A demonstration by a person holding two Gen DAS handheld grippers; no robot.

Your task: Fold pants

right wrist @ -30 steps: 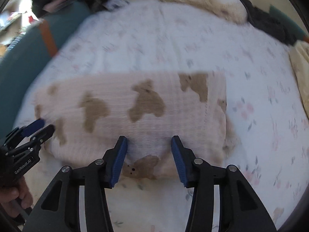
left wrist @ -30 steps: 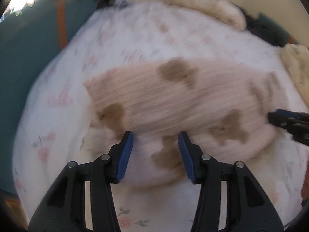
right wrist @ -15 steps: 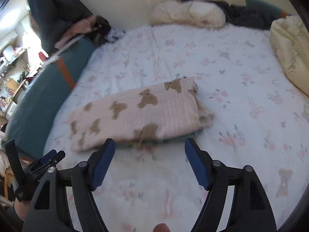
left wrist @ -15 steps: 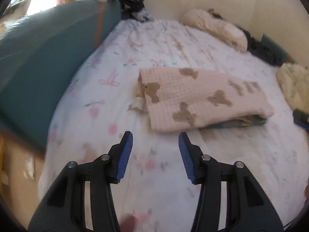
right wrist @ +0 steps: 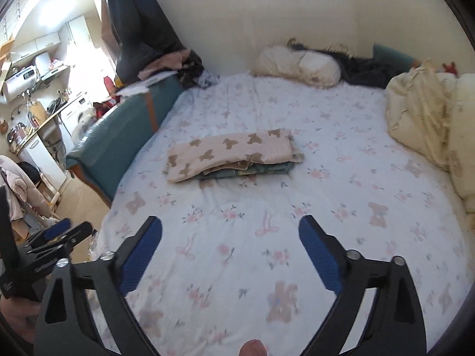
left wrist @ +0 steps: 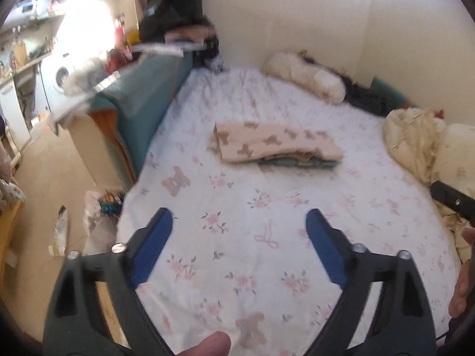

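The pink pants with brown bear print (left wrist: pixel 276 145) lie folded flat on the bed, on top of a stack of other folded clothes (left wrist: pixel 297 163). They also show in the right wrist view (right wrist: pixel 234 154). My left gripper (left wrist: pixel 239 225) is open and empty, well back from the pants above the floral sheet. My right gripper (right wrist: pixel 230 231) is open and empty too, also far back. The left gripper also shows at the lower left of the right wrist view (right wrist: pixel 65 231).
A floral bed sheet (right wrist: pixel 341 207) covers the bed. A teal headboard (right wrist: pixel 118 136) runs along the left. A cream blanket (right wrist: pixel 421 118) is heaped at the right. A fluffy pillow (right wrist: pixel 297 65) and dark clothes (right wrist: pixel 362 68) lie by the far wall. Floor clutter lies at left (left wrist: pixel 98 213).
Both grippers have pulled back and up from the folded pants and opened wider. The pants stay folded on the stack.
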